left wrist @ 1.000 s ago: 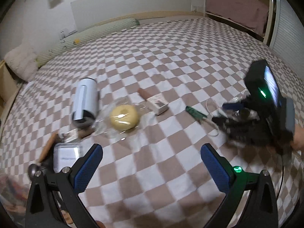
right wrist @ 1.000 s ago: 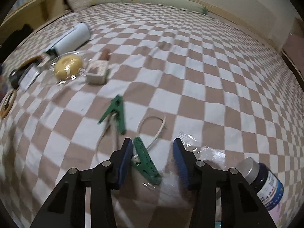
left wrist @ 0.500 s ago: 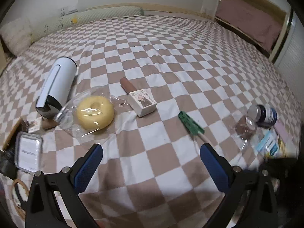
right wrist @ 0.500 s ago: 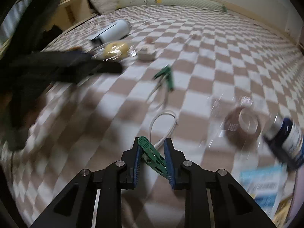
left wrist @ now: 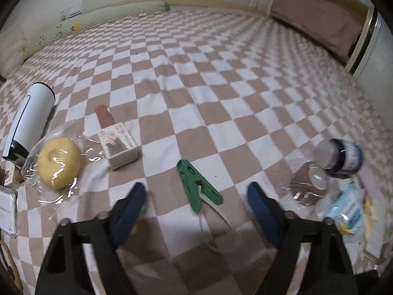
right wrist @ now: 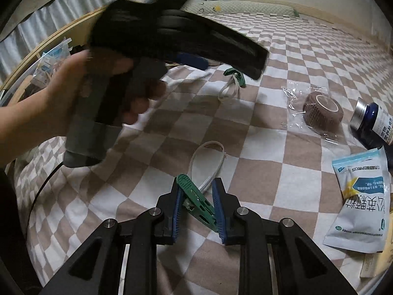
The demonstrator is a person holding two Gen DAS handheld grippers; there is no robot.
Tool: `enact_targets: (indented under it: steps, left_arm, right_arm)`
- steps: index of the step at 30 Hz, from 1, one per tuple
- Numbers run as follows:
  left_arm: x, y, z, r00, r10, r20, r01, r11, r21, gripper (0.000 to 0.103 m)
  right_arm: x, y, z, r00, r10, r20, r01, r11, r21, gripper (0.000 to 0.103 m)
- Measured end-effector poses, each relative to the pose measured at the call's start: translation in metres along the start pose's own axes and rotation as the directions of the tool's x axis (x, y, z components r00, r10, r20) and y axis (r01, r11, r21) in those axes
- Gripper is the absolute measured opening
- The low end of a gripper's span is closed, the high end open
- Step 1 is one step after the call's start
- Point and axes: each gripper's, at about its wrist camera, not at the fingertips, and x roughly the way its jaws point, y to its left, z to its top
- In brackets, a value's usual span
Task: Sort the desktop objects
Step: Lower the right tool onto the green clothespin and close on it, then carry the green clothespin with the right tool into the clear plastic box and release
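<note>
Right gripper (right wrist: 196, 205): blue pads clamped on a green clip (right wrist: 195, 202), lifted above the checked blanket (right wrist: 258, 172), a white loop (right wrist: 208, 159) trailing from it. Left gripper (left wrist: 195, 202): jaws closing, nothing gripped yet; a second clip (left wrist: 196, 184) is seen lying flat on the blanket between the tips, pads clear of it. Bottle (left wrist: 341, 156) and packets (left wrist: 346, 211) are noted to its right, a bagged yellow ring (left wrist: 59, 163) and a small box (left wrist: 120, 146) to its left.
</note>
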Motion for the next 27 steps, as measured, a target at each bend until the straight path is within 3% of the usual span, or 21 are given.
enact_targets:
  steps: [5, 7, 9, 10, 13, 16, 27]
  left_arm:
    - [0.009, -0.006, -0.005, 0.998, 0.054, 0.021, -0.055, 0.998, 0.033, 0.065]
    - [0.008, -0.006, -0.007, 0.998, 0.049, 0.033, -0.051, 0.998, 0.042, 0.057]
    - [0.005, -0.005, -0.010, 0.998, 0.039, 0.048, -0.041, 0.998, 0.054, 0.035]
    - [0.004, -0.004, -0.012, 0.998, 0.035, 0.050, -0.038, 0.997, 0.061, 0.031]
    - [-0.002, 0.001, -0.017, 0.998, 0.022, 0.050, -0.026, 0.997, 0.074, 0.029]
    - [-0.016, -0.078, -0.014, 0.998, 0.047, 0.030, -0.048, 0.998, 0.046, 0.028]
    - [-0.062, -0.088, -0.030, 0.998, 0.056, 0.010, -0.056, 0.998, 0.009, 0.028]
  right_arm:
    - [0.003, -0.003, 0.002, 1.000, 0.018, 0.007, -0.018, 1.000, 0.015, 0.025]
    - [0.004, -0.005, 0.002, 1.000, 0.025, 0.008, -0.025, 0.999, 0.022, 0.025]
    - [0.004, -0.006, 0.004, 1.000, 0.028, 0.008, -0.028, 0.999, 0.025, 0.025]
    - [0.005, -0.005, 0.003, 1.000, 0.026, 0.009, -0.026, 0.999, 0.024, 0.025]
    - [0.003, -0.001, -0.004, 1.000, 0.011, 0.009, -0.012, 1.000, 0.013, 0.025]
    - [0.002, 0.001, -0.007, 1.000, -0.008, 0.006, 0.008, 1.000, 0.003, 0.025]
    - [-0.006, -0.004, 0.001, 0.999, -0.005, -0.031, 0.008, 0.996, 0.088, 0.022]
